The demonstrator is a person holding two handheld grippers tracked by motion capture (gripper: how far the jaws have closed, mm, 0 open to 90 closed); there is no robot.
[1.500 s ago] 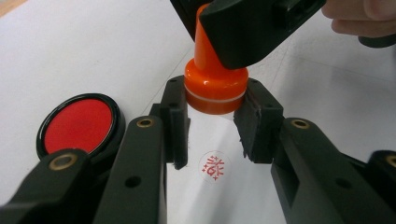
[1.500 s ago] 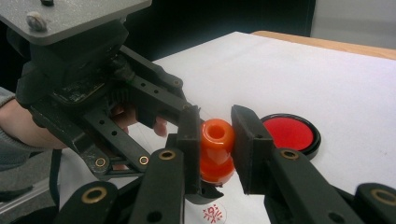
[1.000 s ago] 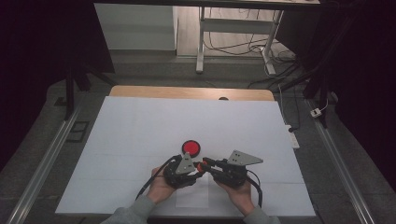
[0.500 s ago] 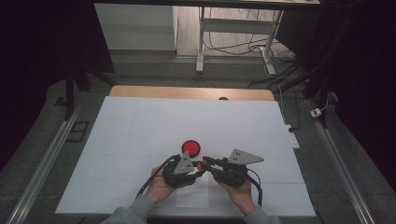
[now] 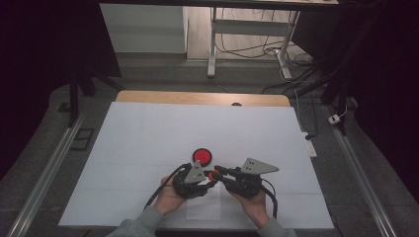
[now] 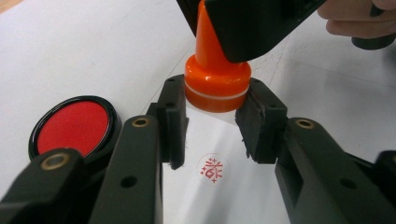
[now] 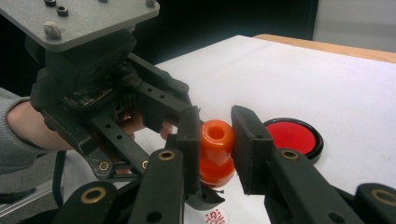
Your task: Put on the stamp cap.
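Observation:
An orange stamp (image 5: 212, 175) hangs just above the white paper between both grippers. My right gripper (image 7: 217, 140) is shut on its narrow handle (image 7: 216, 140). My left gripper (image 6: 212, 123) has its pads against the stamp's wide base (image 6: 215, 86). Its jaws have just been opening a little, with the base still between them and touching both pads. Below it, a round red seal print (image 6: 213, 169) marks the paper. A round red ink pad (image 5: 202, 156) in a black case lies just beyond the grippers, also seen as the ink pad (image 6: 74, 127) to the left.
The white sheet (image 5: 148, 133) covers most of the table, with a wooden edge (image 5: 197, 98) at the far side. A smaller slip of paper (image 5: 202, 210) lies under the hands. Metal rails (image 5: 44, 177) run along both sides of the table.

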